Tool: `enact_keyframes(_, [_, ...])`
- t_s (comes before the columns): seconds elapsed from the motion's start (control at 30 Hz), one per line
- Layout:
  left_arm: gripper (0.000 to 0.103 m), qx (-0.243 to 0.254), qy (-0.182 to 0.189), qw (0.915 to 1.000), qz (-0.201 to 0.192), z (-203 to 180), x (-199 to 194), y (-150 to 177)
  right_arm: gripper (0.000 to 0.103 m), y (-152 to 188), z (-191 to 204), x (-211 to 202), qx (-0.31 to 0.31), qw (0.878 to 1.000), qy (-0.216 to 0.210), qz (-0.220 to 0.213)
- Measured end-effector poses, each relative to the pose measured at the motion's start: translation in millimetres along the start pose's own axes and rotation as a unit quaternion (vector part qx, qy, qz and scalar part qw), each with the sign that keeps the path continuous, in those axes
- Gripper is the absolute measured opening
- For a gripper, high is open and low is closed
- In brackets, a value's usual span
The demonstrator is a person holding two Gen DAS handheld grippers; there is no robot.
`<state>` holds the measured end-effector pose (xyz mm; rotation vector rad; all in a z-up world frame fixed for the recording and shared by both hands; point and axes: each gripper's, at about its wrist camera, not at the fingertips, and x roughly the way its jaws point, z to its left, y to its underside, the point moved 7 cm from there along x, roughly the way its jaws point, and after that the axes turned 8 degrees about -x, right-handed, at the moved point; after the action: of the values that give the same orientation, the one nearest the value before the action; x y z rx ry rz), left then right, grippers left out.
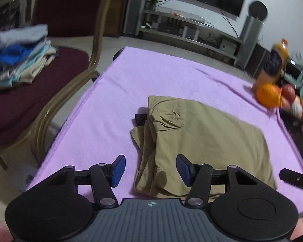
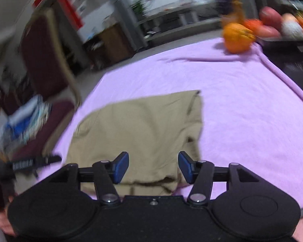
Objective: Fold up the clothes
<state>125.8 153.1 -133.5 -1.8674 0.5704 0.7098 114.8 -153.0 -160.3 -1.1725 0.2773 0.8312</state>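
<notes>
Khaki garment lying folded into a rough rectangle on the purple cloth covering the tabletop, toward the near edge, well clear of the far corners. Layers bunched and uneven along its left side, a dark strap or tab poking out from beneath. Left gripper poised over the near left part of the fabric, fingers spread wide, nothing held. Right gripper likewise wide open and empty, over the near edge of the khaki. Risks from here: pinching only the top layer and peeling the fold apart; snagging the purple cloth together with the garment and dragging it, which could disturb the orange fruit at the far right corner; loose left layers slipping askew when lifted. Heavy blur in the right view, so finer detail not readable.
</notes>
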Motion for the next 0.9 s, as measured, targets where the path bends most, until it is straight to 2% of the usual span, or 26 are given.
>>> enact_keyframes(0.07, [0.051, 0.009, -0.009, 0.9997, 0.021, -4, 12, 5, 0.059, -4, -27, 1, 0.086, 0.996, -0.018, 0.0])
enact_keyframes(0.17, [0.051, 0.083, -0.05, 0.9948, 0.031, -17, 28, 18, 0.06, 1, -56, 13, 0.181, 0.982, -0.053, 0.024])
enact_keyframes(0.23, [0.054, 0.12, -0.074, 0.9894, 0.035, -22, 38, 25, 0.06, 1, -58, 21, 0.174, 0.983, -0.057, 0.032])
enact_keyframes(0.3, [0.057, 0.136, -0.087, 0.9862, 0.037, -23, 42, 28, 0.06, 1, -60, 29, 0.167, 0.983, -0.06, 0.04])
enact_keyframes(0.47, [0.065, 0.101, -0.084, 0.9898, 0.054, -14, 48, 24, 0.059, 0, -65, 48, 0.15, 0.984, -0.071, 0.059])
enact_keyframes(0.53, [0.067, 0.091, -0.081, 0.9908, 0.059, -10, 49, 23, 0.058, -2, -63, 54, 0.143, 0.982, -0.102, 0.068])
enact_keyframes(0.6, [0.069, 0.09, -0.082, 0.9909, 0.059, -9, 47, 24, 0.058, 0, -63, 56, 0.152, 0.975, -0.139, 0.085])
enact_keyframes(0.63, [0.069, 0.092, -0.083, 0.9906, 0.058, -10, 47, 24, 0.058, 3, -63, 57, 0.165, 0.967, -0.164, 0.1])
enact_keyframes(0.7, [0.07, 0.093, -0.086, 0.9903, 0.057, -10, 47, 25, 0.057, 12, -64, 55, 0.201, 0.945, -0.219, 0.135])
enact_keyframes(0.77, [0.07, 0.09, -0.086, 0.9905, 0.058, -9, 48, 24, 0.057, 18, -66, 50, 0.226, 0.927, -0.26, 0.145])
enact_keyframes(0.83, [0.07, 0.087, -0.086, 0.9907, 0.06, -9, 48, 24, 0.057, 22, -68, 46, 0.25, 0.92, -0.268, 0.137])
enact_keyframes(0.9, [0.071, 0.086, -0.086, 0.9908, 0.06, -8, 48, 24, 0.057, 24, -65, 46, 0.254, 0.92, -0.267, 0.132])
